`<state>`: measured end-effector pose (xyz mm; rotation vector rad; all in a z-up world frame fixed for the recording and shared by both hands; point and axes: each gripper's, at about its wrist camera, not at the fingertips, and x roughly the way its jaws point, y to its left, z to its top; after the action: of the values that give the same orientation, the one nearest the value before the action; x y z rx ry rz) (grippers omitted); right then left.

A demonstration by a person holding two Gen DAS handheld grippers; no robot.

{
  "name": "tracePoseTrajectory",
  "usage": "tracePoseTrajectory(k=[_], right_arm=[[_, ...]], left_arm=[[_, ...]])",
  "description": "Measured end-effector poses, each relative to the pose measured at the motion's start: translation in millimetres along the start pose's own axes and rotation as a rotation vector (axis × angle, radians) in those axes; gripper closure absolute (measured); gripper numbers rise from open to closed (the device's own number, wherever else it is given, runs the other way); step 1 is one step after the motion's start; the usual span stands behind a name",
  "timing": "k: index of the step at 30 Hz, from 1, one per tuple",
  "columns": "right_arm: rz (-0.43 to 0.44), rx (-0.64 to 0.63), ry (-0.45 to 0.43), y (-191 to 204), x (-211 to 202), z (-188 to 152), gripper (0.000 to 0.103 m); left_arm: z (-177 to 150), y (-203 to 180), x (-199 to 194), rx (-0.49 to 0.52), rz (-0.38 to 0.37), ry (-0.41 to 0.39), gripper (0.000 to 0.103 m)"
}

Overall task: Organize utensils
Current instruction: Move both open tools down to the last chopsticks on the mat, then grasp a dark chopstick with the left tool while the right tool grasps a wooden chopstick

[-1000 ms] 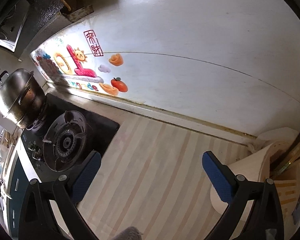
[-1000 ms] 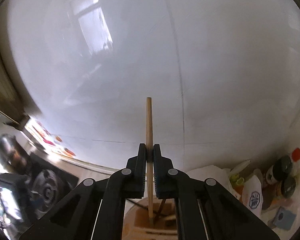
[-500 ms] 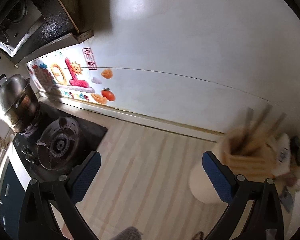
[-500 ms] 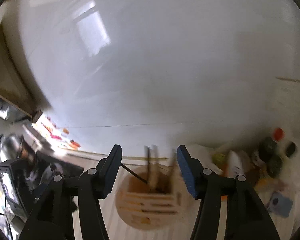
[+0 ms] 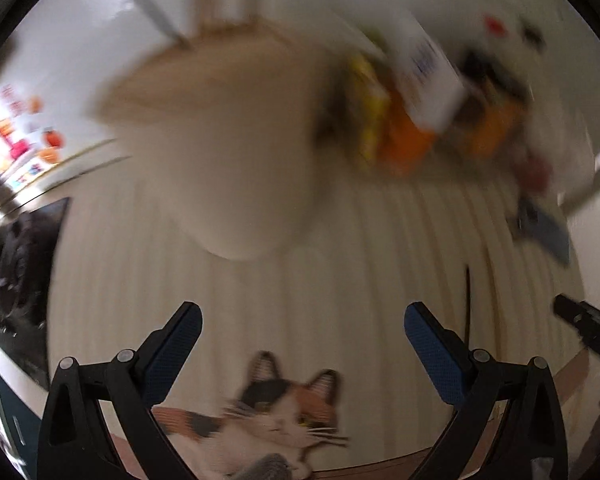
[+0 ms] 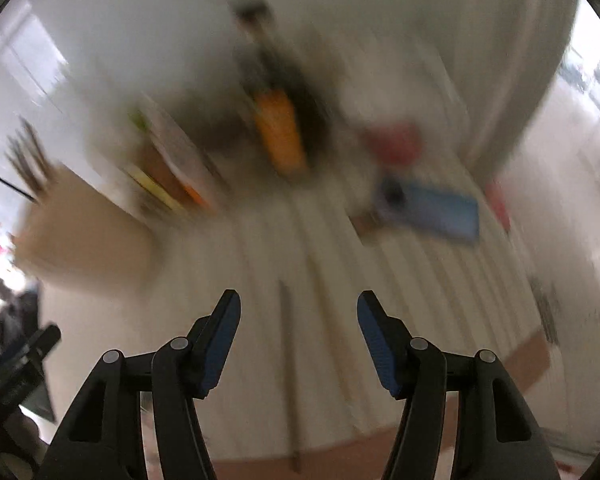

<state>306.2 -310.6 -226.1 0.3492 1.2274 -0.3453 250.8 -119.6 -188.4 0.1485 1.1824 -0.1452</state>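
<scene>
- The right gripper (image 6: 299, 312) points steeply down at the striped counter mat (image 6: 340, 264). Its blue-padded jaws have just been opening and now stand well apart, with nothing gripped.
- Below and between those jaws a thin chopstick (image 6: 287, 360) lies flat on the mat, running away from the camera and clear of both pads.
- The left gripper (image 5: 300, 330) also hangs wide apart over the mat, holding nothing; a cat picture (image 5: 276, 412) on the mat sits just beneath it.
- The utensil holder (image 5: 236, 152), pale and round, stands ahead of the left gripper; in the right wrist view it is far left with dark sticks (image 6: 28, 164) poking out of its top.
- To the holder's right is a blurred cluster of orange and yellow jars and packets (image 5: 412, 120), too smeared to name.
- A blue flat object (image 6: 432, 208) lies on the mat beyond the right gripper, with a red blur (image 6: 392, 140) behind it.
- The black stove (image 5: 20, 264) fills the left edge.
</scene>
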Motion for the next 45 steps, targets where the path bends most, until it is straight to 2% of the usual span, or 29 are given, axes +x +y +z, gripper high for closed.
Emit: tracePoseTrajectory(k=[4,9,12,13,14,18,20,21,23,24,26,27,28,31,34,38,45], right_arm=[[-0.016,0.003,0.128,-25,59,-24,0.045],[-0.015,-0.02,0.199,-28,104,-37,0.054],[-0.032,-0.058,0.179,-28,113,-41,0.072],[-0.028,-0.059,0.192,-31,114,-42,0.091],[-0.043,-0.055,0.186,-36,113,-43,0.095],[-0.07,0.022,0.2,-79,108,-45,0.096],[-0.084,0.045,0.206,-99,105,-47,0.096],[-0.088,0.054,0.209,-107,104,-48,0.096],[-0.098,0.07,0.21,-120,103,-48,0.096],[-0.098,0.082,0.209,-125,102,-48,0.095],[-0.101,0.1,0.206,-133,101,-48,0.095],[-0.099,0.106,0.204,-136,100,-48,0.095],[-0.103,0.112,0.199,-137,100,-49,0.096],[-0.129,0.116,0.181,-136,97,-52,0.096],[-0.096,0.128,0.176,-127,84,-68,0.096],[-0.039,0.094,0.158,-102,71,-72,0.096],[0.084,-0.036,0.172,-30,58,-73,0.096]], left_arm=[[-12,-39,50,0.075,0.034,0.1,0.0],[-25,-64,82,0.129,0.073,0.175,0.0],[-29,-82,84,0.165,0.072,0.187,0.0],[-30,-88,83,0.172,0.062,0.185,0.0],[-30,-96,80,0.181,0.045,0.177,0.0],[-33,-131,72,0.221,-0.028,0.175,0.005],[-34,-146,74,0.231,-0.063,0.195,0.028],[-34,-154,76,0.233,-0.082,0.214,0.033],[-37,-168,79,0.242,-0.096,0.231,0.053],[-38,-172,80,0.25,-0.093,0.234,0.057],[-40,-181,76,0.277,-0.1,0.195,0.082],[-42,-186,75,0.297,-0.105,0.186,0.087],[-43,-189,74,0.314,-0.09,0.178,0.099],[-44,-194,70,0.33,-0.05,0.158,0.1],[-43,-173,67,0.291,-0.024,0.153,0.1],[-42,-119,56,0.224,0.002,0.147,0.1],[-57,-19,36,0.069,0.067,0.16,0.1]])
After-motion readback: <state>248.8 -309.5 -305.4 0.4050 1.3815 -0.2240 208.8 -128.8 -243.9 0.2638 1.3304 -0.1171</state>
